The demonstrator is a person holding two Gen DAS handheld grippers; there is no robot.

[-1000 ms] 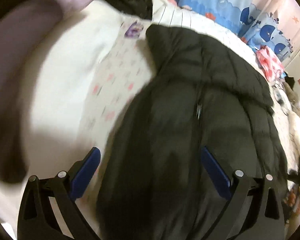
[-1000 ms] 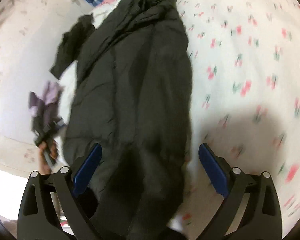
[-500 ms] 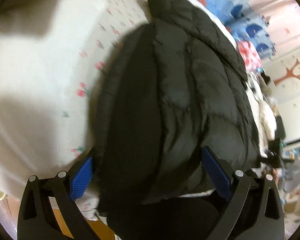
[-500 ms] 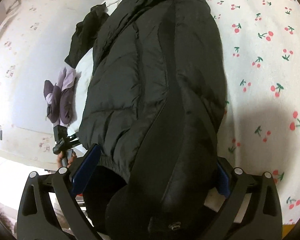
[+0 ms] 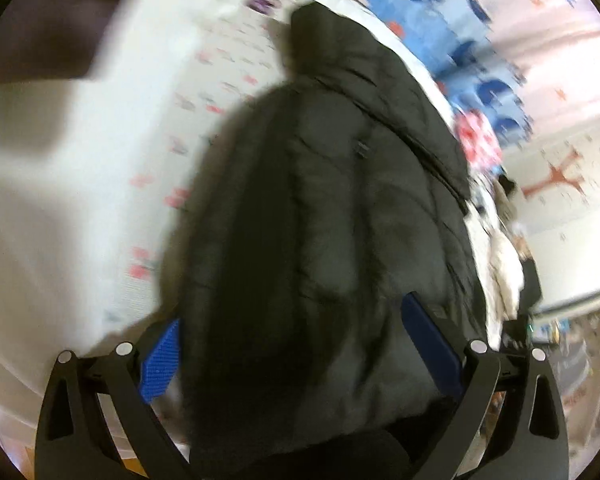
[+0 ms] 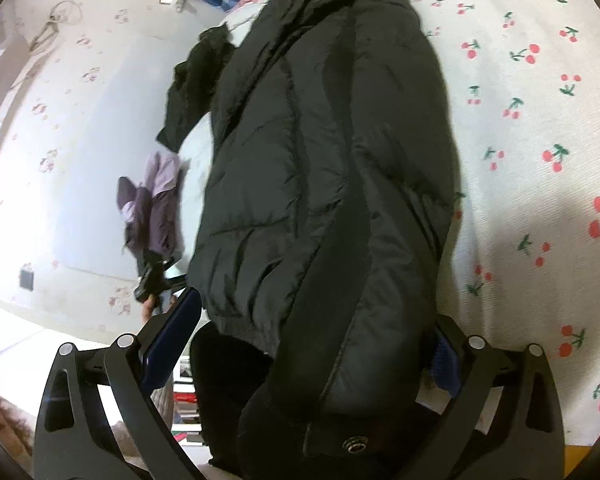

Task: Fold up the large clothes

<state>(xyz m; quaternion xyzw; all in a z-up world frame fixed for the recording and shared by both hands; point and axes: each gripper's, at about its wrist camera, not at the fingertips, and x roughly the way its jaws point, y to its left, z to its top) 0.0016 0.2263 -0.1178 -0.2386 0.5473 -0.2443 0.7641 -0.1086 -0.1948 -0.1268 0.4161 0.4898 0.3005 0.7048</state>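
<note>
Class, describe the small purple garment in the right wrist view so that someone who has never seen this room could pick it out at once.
Start from the bed with the cherry-print sheet, where the long black puffer jacket lies. Look left past the jacket's edge: the purple garment lies crumpled below a black garment. It alone is lilac and dark purple; its neighbours are black.

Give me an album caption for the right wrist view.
Open right gripper straddling the hem of a black puffer jacket laid on a cherry-print sheet.
</note>
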